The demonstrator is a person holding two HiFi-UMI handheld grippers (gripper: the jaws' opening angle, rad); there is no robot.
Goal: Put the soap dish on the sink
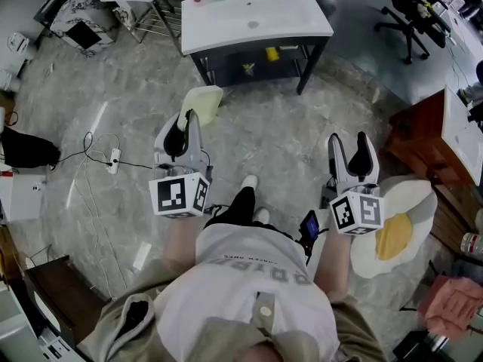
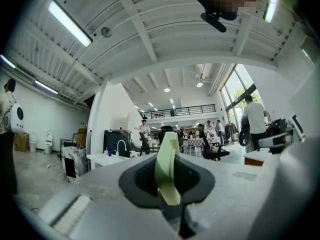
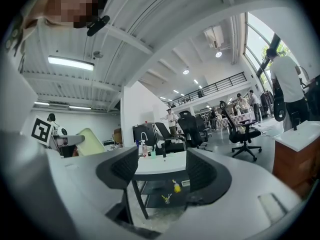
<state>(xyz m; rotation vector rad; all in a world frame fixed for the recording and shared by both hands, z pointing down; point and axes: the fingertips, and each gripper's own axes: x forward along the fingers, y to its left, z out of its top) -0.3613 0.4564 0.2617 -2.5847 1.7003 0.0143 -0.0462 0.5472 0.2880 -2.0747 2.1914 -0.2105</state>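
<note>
Overhead, left gripper (image 1: 183, 127) holding the pale green soap dish (image 1: 202, 100) over the floor (image 1: 279, 138), well apart from the white sink (image 1: 253, 17), its own view showing fingers (image 2: 142, 176) clamped on the dish edge-on, right gripper (image 1: 352, 149) fingers (image 3: 210, 174) wide apart, empty, framing the sink.

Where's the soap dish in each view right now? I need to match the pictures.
Head view: left of centre, soap dish in the left gripper.
Left gripper view: centre, edge-on between the shut jaws.
Right gripper view: far left, pale green.
Shared landmark: the white sink, ahead in all three.
</note>
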